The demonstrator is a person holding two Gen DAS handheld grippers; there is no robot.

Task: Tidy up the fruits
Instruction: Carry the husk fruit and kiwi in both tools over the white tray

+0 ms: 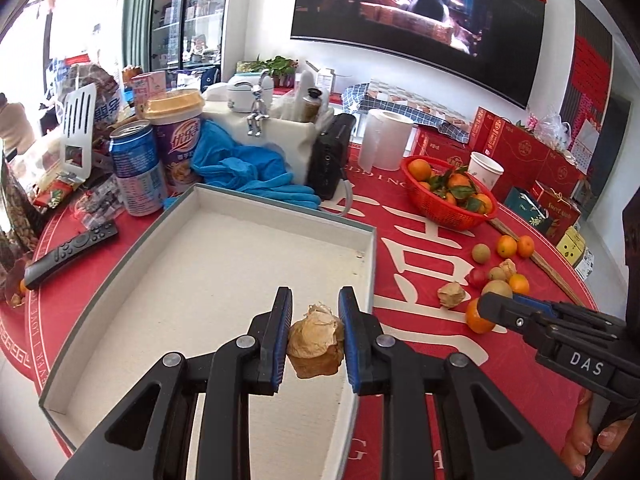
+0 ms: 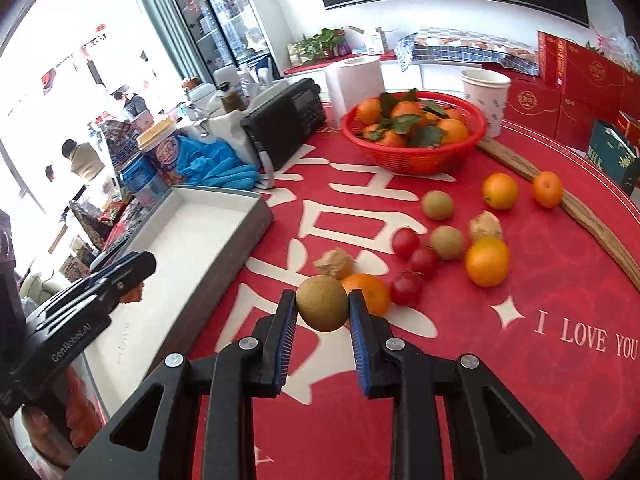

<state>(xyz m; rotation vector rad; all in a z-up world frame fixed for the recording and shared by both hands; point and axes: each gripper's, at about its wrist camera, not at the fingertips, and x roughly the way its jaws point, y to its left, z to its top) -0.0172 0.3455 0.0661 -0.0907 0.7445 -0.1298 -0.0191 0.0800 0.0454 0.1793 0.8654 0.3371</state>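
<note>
Your left gripper (image 1: 314, 320) clamps a papery husked fruit (image 1: 316, 338) over the near end of the grey tray (image 1: 356, 236), which is otherwise bare. Your right gripper (image 2: 322, 308) pinches a green-brown round fruit (image 2: 322, 307) just right of the tray, above the red tablecloth (image 2: 520, 380). Further right of the tray lie loose oranges (image 2: 487, 261), cherry tomatoes (image 2: 406, 288) and another husked fruit (image 2: 335, 263); beyond sits a red basket (image 2: 416, 160).

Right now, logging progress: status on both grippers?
Left gripper shut on husked fruit, over empty box. Right gripper shut on kiwi. Path clear.
</note>
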